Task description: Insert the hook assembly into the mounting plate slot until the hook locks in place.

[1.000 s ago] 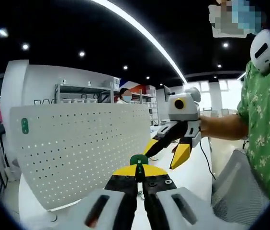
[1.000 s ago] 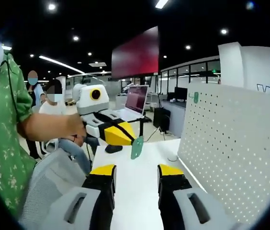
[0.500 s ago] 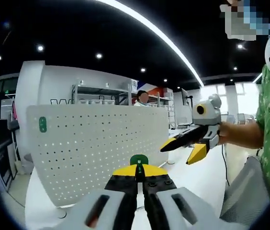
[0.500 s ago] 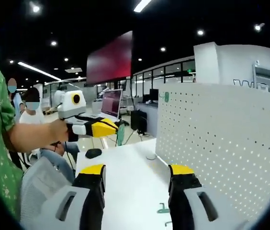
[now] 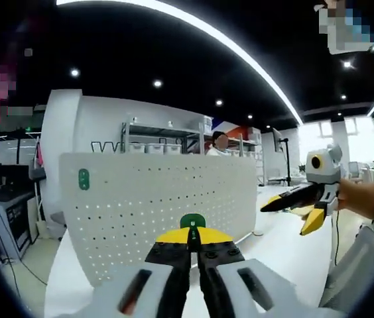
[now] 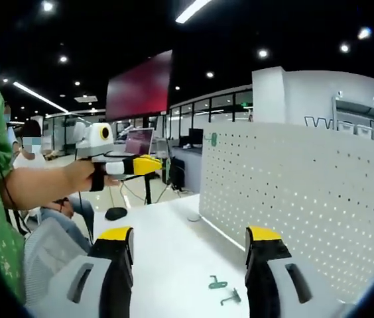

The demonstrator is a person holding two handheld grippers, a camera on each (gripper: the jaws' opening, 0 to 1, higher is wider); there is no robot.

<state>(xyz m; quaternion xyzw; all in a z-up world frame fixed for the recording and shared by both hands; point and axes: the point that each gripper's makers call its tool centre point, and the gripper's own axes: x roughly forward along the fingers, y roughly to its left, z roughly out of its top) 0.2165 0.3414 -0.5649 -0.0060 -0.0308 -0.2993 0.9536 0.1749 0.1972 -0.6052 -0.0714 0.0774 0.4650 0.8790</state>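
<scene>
My left gripper (image 5: 192, 233) is shut on a small green hook piece (image 5: 192, 221) that pokes up between its yellow tips. It faces the white pegboard mounting plate (image 5: 167, 202), which stands upright on the table and carries a green tag (image 5: 83, 179) near its upper left corner. My right gripper (image 6: 188, 244) is wide open with nothing between its jaws. In the right gripper view the plate (image 6: 306, 189) fills the right side, and a person's hand holds the left gripper (image 6: 157, 165) at the left. The right gripper (image 5: 284, 220) hangs open at the right of the left gripper view.
A loose green hook (image 6: 217, 283) and a grey one (image 6: 230, 299) lie on the white table (image 6: 167, 245) by the plate's foot. A black mouse (image 6: 115, 213) and a laptop (image 6: 138, 141) sit further back. Seated people, shelves and a grey chair (image 6: 48, 255) surround the table.
Both cameras have swung towards the pegboard. The right gripper's jaws have spread wider, and it sits further right in the left gripper view. The left gripper still holds the green piece.
</scene>
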